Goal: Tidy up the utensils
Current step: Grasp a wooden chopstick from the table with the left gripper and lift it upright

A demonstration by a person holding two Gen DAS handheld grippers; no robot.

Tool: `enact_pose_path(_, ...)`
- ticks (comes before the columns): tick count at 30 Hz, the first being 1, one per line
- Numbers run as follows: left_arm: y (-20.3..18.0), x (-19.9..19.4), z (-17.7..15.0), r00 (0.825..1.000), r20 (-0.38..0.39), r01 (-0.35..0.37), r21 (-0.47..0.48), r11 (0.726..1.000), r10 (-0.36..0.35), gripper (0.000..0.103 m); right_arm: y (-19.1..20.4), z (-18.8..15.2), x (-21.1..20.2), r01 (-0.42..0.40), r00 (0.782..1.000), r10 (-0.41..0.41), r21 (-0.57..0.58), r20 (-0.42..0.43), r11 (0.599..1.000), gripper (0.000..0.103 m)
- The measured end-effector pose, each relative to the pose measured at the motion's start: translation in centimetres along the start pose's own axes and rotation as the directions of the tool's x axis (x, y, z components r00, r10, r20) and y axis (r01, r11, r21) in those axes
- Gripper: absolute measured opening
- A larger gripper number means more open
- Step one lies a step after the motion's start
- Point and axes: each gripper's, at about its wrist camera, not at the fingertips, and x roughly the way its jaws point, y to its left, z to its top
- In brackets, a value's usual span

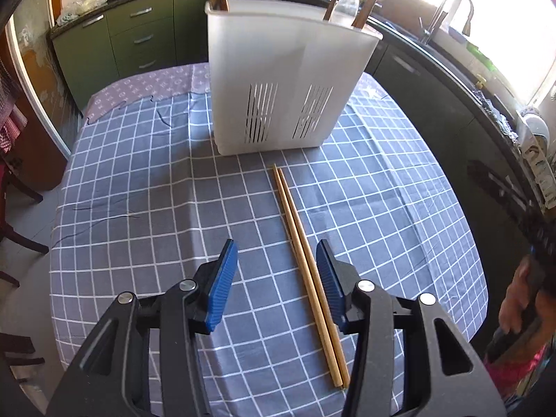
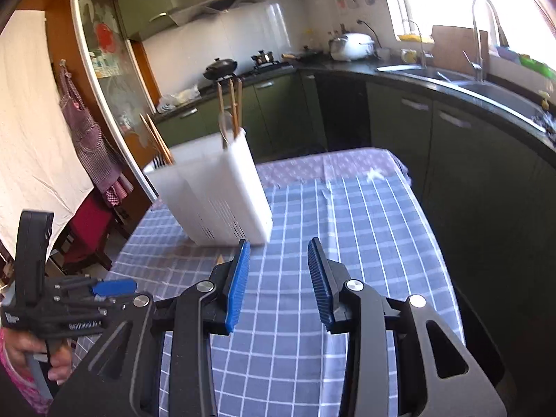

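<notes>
Your left gripper hangs w/ jaws apart over the chopsticks, probably not touching. Right gripper jaws apart, empty, near the white holder.

Sunlit kitchen, green cabinets

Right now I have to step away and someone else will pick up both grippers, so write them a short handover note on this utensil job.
Left gripper: open, empty, poised over the chopsticks, which lie between its fingers but are not pinched.
Right gripper: open, empty, over bare tablecloth.
Things: the pair of chopsticks lies side by side on the cloth in front of the white utensil holder, which stands upright.
Done: several wooden utensils already stand in the holder.
Left: close on the chopsticks, lift them and drop them into the holder.
</notes>
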Motion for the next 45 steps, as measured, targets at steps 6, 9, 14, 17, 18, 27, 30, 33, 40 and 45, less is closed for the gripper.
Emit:
enact_pose_path(6,0.6,4.4,1.3,0.996,-0.084,-0.046,-0.051,0.998,0.042,0.037,-3.3,-3.1,1.4,-0.026,0.998,0.03,0.094,-0.05,0.995,0.037)
enact_pose_path(9,0.8,5.3,1.4,0.993,-0.107,-0.058,-0.063,0.996,0.051,0.036,-4.1,-3.5,1.3,-0.026,0.999,0.03,0.106,-0.045,0.994,0.039)
enact_pose_path(14,0.7,5.4,1.3,0.994,-0.109,-0.038,-0.072,0.997,0.03,0.036,-4.4,-3.7,1.7,-0.041,0.997,0.05,0.124,-0.064,0.991,0.039)
enact_pose_path(17,0.3,5.4,1.6,0.993,-0.112,-0.05,-0.056,0.997,0.043,0.036,-4.5,-3.8,2.0,-0.053,0.995,0.065,0.145,-0.078,0.988,0.039)
enact_pose_path(18,0.2,5.5,1.5,0.992,-0.116,-0.05,-0.053,0.997,0.044,0.036,-4.5,-3.9,2.1,-0.054,0.994,0.067,0.146,-0.083,0.988,0.039)
enact_pose_path(27,-1.6,6.5,1.5,0.983,-0.15,-0.107,-0.014,0.994,0.104,0.036,-4.4,-4.0,1.7,-0.067,0.993,0.081,0.154,-0.084,0.986,0.04)
enact_pose_path(30,-2.2,6.8,1.5,0.982,-0.157,-0.109,-0.01,0.994,0.107,0.036,-4.4,-4.0,1.7,-0.072,0.993,0.086,0.159,-0.083,0.985,0.041)
enact_pose_path(33,-3.3,7.2,1.6,0.98,-0.158,-0.117,0.01,0.993,0.117,0.036,-4.4,-4.0,1.6,-0.077,0.992,0.091,0.16,-0.085,0.984,0.041)
enact_pose_path(40,-4.6,8.0,2.9,0.975,-0.173,-0.132,0.048,0.99,0.139,0.009,-4.7,-4.1,1.5,-0.083,0.991,0.1,0.177,-0.088,0.981,0.043)
enact_pose_path(45,-4.2,7.8,2.9,0.976,-0.181,-0.116,0.036,0.993,0.12,0.006,-4.9,-4.3,1.5,-0.091,0.989,0.11,0.188,-0.095,0.978,0.043)
